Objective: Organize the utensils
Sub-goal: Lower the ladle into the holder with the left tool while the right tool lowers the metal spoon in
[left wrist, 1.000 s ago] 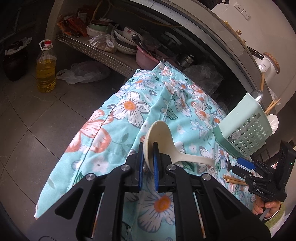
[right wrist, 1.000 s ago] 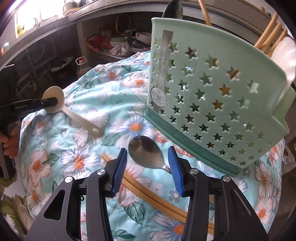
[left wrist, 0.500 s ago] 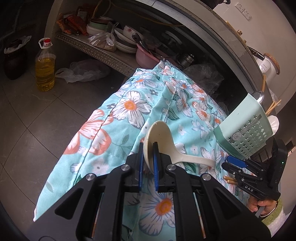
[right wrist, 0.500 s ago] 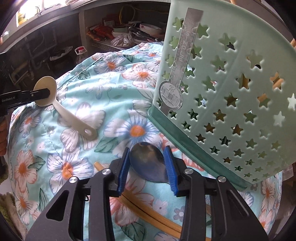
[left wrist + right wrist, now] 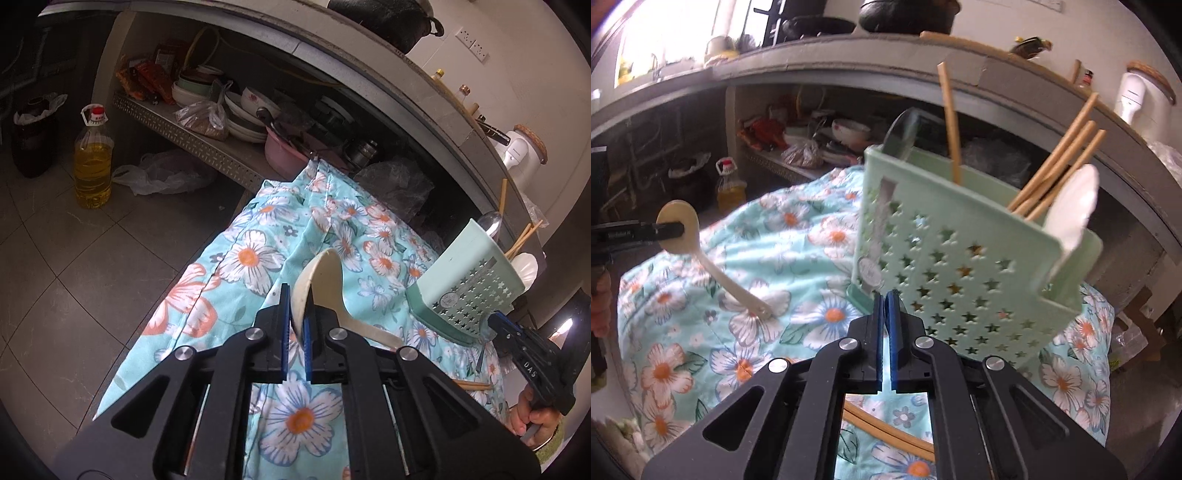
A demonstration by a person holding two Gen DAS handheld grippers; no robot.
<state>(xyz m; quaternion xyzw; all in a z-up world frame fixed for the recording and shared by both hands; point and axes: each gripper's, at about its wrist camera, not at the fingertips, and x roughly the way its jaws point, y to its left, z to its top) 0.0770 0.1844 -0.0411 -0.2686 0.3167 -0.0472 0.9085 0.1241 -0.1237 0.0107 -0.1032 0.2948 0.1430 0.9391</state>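
- your left gripper point(image 5: 296, 328) is clamped on the bowl of the cream spoon point(image 5: 325, 291); its handle tip rests on the floral cloth point(image 5: 255, 254).
- your right gripper point(image 5: 885, 325) is pinched nearly closed, right in front of the green basket point(image 5: 960, 273); a thin dark edge shows between the pads, but you can't tell what it is.
- chopsticks point(image 5: 1056, 170) and a metal spoon point(image 5: 905, 129) stand in the basket; two more chopsticks point(image 5: 886, 428) lie on the cloth.

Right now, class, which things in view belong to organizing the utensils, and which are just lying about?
Job: cream spoon, in left gripper; steel spoon, in right gripper; loose chopsticks; green holder.
Lying about: oil bottle; pink basin; plastic bag; stacked bowls.
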